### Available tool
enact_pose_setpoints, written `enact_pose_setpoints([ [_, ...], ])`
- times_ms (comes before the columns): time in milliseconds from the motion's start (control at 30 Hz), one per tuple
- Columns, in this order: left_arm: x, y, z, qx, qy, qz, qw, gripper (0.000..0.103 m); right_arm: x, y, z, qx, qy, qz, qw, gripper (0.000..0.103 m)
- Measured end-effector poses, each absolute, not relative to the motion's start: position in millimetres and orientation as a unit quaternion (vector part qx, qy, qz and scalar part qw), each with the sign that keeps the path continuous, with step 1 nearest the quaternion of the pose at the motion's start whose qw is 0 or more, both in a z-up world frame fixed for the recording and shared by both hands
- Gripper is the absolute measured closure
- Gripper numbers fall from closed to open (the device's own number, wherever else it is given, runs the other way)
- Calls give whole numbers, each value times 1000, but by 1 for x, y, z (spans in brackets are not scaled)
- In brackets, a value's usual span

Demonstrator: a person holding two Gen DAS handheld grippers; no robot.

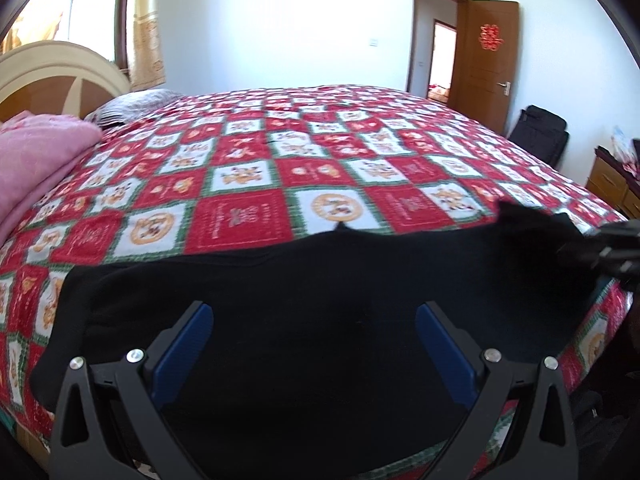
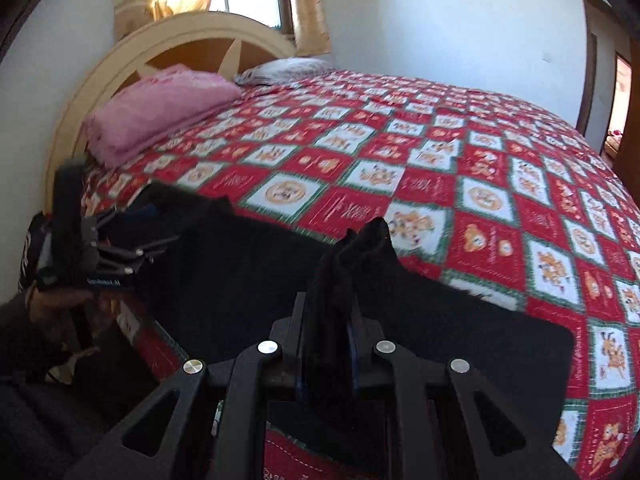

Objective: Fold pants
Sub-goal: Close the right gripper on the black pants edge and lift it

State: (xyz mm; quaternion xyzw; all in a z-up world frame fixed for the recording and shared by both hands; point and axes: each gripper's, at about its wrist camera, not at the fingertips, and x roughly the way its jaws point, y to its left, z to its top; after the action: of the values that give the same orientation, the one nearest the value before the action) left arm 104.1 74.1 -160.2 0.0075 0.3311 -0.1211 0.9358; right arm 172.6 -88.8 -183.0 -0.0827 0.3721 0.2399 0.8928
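Black pants (image 1: 320,292) lie along the near edge of the bed, spread left to right on the red checked quilt (image 1: 248,184). My left gripper (image 1: 314,312) is open, its blue-padded fingers (image 1: 188,340) spread above the middle of the pants. My right gripper (image 2: 332,304) is shut on a bunched end of the pants (image 2: 360,252), lifted a little off the quilt (image 2: 480,200). The right gripper also shows at the right edge of the left wrist view (image 1: 608,248). The left gripper shows at the left of the right wrist view (image 2: 120,248).
A folded pink blanket (image 2: 160,108) and a grey pillow (image 2: 288,68) lie by the curved headboard (image 2: 188,36). A wooden door (image 1: 488,60), a black bag (image 1: 540,132) and a wooden cabinet (image 1: 612,184) stand past the bed's foot.
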Motion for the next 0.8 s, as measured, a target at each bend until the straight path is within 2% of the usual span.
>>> enact_pose_setpoints([
  [267,103,51,-161,18,336,-159,928,0,180,-84,-225,-91,427,262,860,82],
  [333,106,47,-159,11,339,-165,926,0,180,-84,-223,-86,437,275,852,76],
  [400,110,41,-154,1,339,-176,924,0,175,-89,-215,-66,442,303,842,64],
  [700,130,-8,-143,-48,375,-274,884,1,156,-166,-177,-9,389,235,891,61],
  [800,135,-33,-149,-48,401,-301,864,9,155,-192,-179,20,374,196,906,56],
])
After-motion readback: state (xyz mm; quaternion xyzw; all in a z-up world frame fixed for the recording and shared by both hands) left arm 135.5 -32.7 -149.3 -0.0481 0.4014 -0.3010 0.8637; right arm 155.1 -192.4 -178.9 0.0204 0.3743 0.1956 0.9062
